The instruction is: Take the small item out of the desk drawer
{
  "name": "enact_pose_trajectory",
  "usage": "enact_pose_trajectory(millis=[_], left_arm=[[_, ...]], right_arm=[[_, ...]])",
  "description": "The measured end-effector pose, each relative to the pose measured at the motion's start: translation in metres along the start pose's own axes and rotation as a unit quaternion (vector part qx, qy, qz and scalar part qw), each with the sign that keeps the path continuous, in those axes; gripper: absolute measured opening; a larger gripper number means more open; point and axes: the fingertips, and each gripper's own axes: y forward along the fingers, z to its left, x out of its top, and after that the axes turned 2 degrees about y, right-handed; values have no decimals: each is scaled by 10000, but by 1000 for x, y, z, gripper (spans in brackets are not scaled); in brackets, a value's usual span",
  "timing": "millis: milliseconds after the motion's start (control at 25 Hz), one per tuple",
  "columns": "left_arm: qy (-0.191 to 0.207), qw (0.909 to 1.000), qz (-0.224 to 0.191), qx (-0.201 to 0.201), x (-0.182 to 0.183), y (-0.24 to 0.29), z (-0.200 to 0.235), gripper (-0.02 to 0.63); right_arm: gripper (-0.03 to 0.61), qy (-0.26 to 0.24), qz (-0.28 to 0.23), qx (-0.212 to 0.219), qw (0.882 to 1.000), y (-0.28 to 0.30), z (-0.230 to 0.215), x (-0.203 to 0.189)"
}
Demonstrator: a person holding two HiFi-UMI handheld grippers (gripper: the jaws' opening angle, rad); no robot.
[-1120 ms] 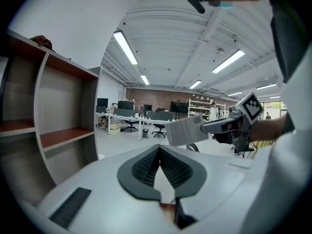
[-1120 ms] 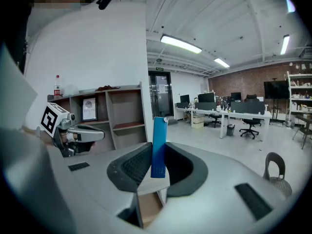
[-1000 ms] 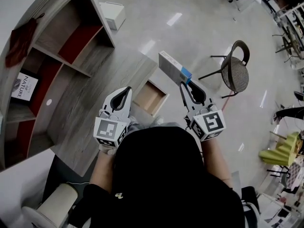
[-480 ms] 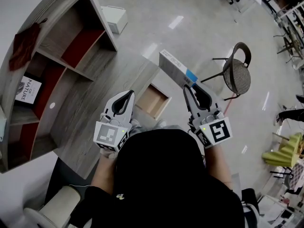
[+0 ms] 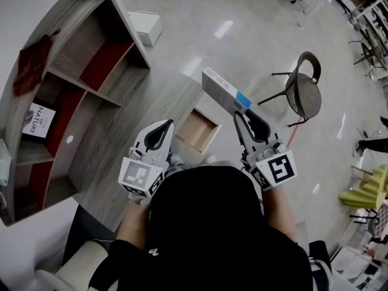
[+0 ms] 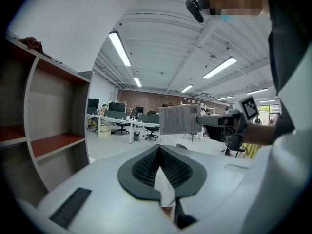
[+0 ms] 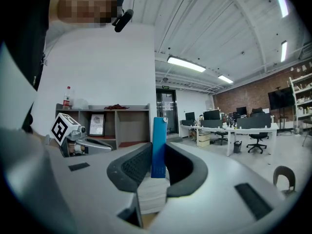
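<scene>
A flat grey box with a blue end (image 5: 222, 90) is held up in the air above the floor, past the desk's edge, with my right gripper (image 5: 241, 115) shut on its blue end. In the right gripper view the blue edge (image 7: 158, 147) stands upright between the pads. My left gripper (image 5: 162, 126) hovers over the desk next to the open drawer (image 5: 195, 129), jaws shut with nothing in them. The drawer's wooden bottom shows bare. From the left gripper view (image 6: 158, 149) the box (image 6: 178, 119) appears ahead, to the right.
The grey wooden desk (image 5: 121, 144) runs under my left arm. A shelf unit with red panels (image 5: 73, 83) stands behind it, holding a framed print (image 5: 37, 119). A wicker chair (image 5: 303, 93) stands on the glossy floor to the right. A white box (image 5: 145, 24) sits on the floor.
Both grippers have drifted slightly toward me in the head view. The box stays gripped by the right gripper and the drawer stays open.
</scene>
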Motion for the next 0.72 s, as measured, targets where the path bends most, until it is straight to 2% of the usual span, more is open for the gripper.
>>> enact_pose_trajectory(millis=[360, 720], left_arm=[[-87, 9999, -40, -138, 3, -1, -2, 8], [24, 9999, 45, -126, 0, 3, -1, 8]], right_arm=[[74, 57, 49, -83, 9999, -1, 3, -5], [74, 147, 158, -137, 9997, -1, 0, -12]])
